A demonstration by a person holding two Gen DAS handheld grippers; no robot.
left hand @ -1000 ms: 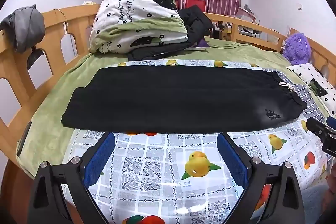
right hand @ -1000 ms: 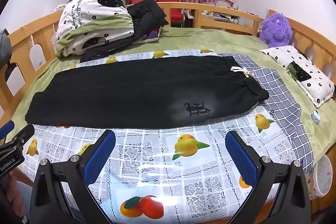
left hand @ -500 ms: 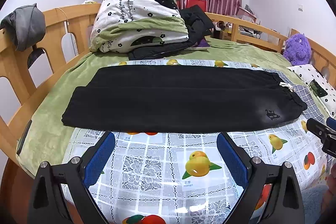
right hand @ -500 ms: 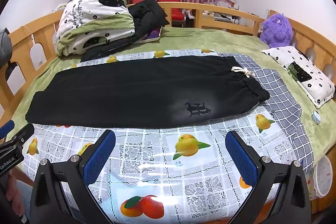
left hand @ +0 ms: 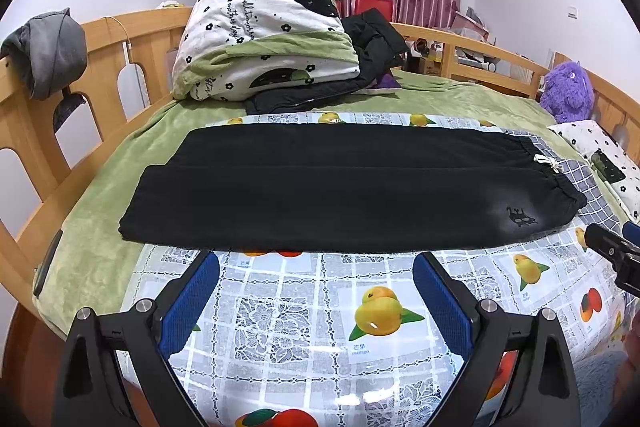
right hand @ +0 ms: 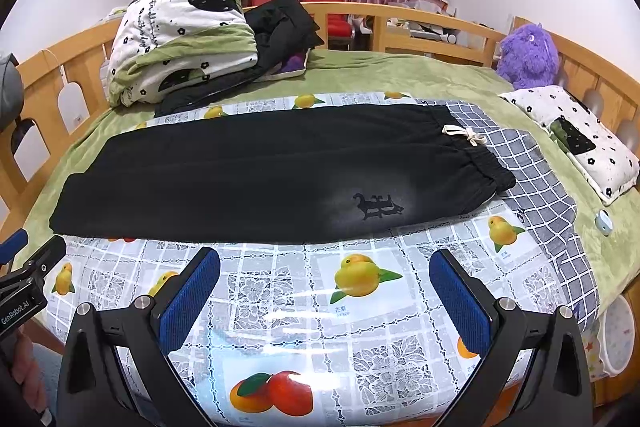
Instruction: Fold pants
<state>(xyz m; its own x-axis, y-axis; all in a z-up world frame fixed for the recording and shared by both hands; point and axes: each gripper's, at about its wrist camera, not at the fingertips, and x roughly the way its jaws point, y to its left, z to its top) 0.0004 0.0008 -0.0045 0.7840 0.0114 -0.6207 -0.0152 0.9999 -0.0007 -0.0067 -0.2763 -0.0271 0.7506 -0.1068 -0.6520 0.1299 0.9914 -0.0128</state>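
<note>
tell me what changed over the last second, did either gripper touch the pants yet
Nothing visibly changed. The left gripper and right gripper stay open above the fruit-print cloth, short of the black pants, which lie flat and untouched.

left gripper (left hand: 314, 301): black frame | blue ribbed pads | silver screws | right gripper (right hand: 324, 301): same

Matt black cloth pants (left hand: 344, 187) lie on a glossy plastic tablecloth (left hand: 304, 323) beside a wooden rail (left hand: 120, 67).
</note>
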